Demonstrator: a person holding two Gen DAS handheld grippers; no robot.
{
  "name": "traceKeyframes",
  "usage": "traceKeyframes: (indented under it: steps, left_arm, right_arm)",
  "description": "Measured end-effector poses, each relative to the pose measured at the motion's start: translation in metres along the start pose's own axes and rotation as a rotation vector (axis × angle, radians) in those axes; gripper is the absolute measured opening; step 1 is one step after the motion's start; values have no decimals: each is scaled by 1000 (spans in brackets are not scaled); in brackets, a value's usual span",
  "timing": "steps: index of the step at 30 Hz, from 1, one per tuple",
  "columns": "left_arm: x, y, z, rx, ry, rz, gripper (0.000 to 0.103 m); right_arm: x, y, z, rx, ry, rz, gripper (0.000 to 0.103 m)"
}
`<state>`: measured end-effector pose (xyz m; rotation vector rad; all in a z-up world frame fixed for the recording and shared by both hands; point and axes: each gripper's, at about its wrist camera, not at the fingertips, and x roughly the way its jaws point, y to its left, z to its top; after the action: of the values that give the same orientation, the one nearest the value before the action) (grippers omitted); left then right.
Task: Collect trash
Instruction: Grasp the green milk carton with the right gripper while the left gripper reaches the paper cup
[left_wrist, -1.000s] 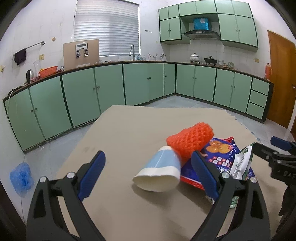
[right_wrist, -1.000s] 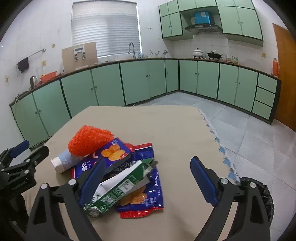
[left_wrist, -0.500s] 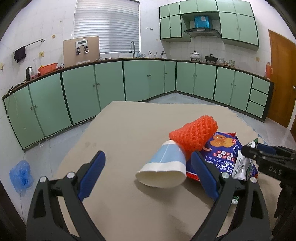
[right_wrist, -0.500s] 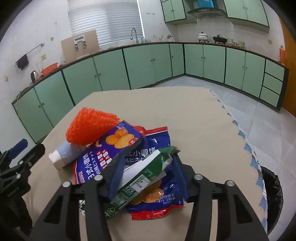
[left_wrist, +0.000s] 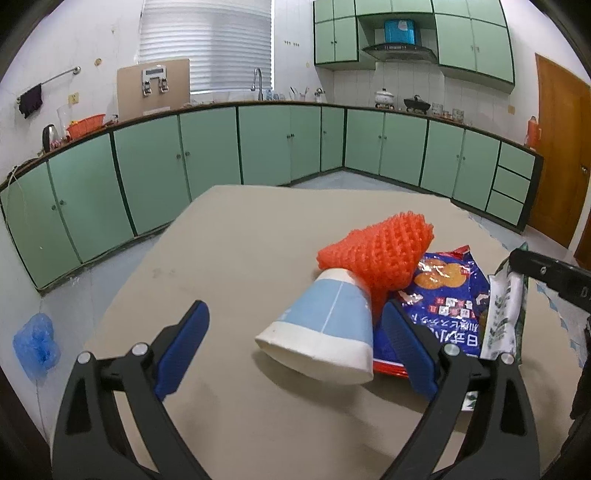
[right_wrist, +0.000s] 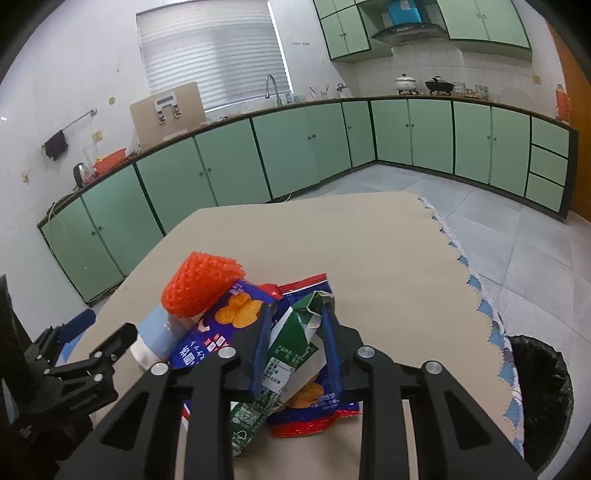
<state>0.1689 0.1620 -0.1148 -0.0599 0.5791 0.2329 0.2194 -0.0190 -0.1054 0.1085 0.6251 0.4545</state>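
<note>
Two grippers: right gripper (right_wrist: 295, 339) clamps crumpled green-white carton (right_wrist: 295, 343); left gripper (left_wrist: 295, 343) wide open, empty

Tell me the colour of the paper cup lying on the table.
The paper cup is light blue with a white rim band, best seen in the left wrist view.

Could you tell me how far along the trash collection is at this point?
Early. Nothing visibly binned; the bin's inside can't be seen. In hand: the right gripper is shut on the green carton. Left on the table: paper cup, orange foam net, blue snack bags. The left gripper is open.
</note>
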Motion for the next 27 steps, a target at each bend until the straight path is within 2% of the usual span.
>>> traceKeyframes:
  steps: [6, 7, 8, 9, 10, 12, 14, 15, 16, 22, 27]
  left_arm:
    - [18, -5, 0, -8, 79, -28, 91]
    - [21, -7, 0, -3, 96, -31, 88]
    - [22, -8, -1, 0, 105, -39, 82]
    - [24, -10, -2, 2, 114, -44, 67]
    - [26, -11, -3, -1, 132, -56, 58]
    - [25, -12, -6, -17, 143, -79, 49]
    - [22, -18, -7, -7, 126, -79, 32]
    - [19, -21, -7, -2, 118, -92, 10]
    - [19, -23, -7, -3, 121, -97, 3]
    - [11, -30, -13, -24, 124, -110, 0]
    - [8, -32, -14, -9, 108, -100, 5]
  right_arm:
    - [4, -8, 0, 2, 9, -5, 27]
    - [4, -9, 0, 4, 11, -4, 27]
    - [6, -10, 0, 2, 15, -4, 27]
    - [6, -10, 0, -3, 16, -10, 28]
    - [7, -11, 0, -9, 20, -12, 28]
    - [8, -13, -1, -14, 26, -20, 30]
    - [9, -13, -2, -12, 36, -19, 36]
    - [8, -14, -3, -8, 37, -24, 43]
    - [7, -14, -4, -2, 37, -29, 51]
    - [-2, -19, -11, 41, 50, -56, 72]
    - [-1, -20, -20, 61, 78, -79, 78]
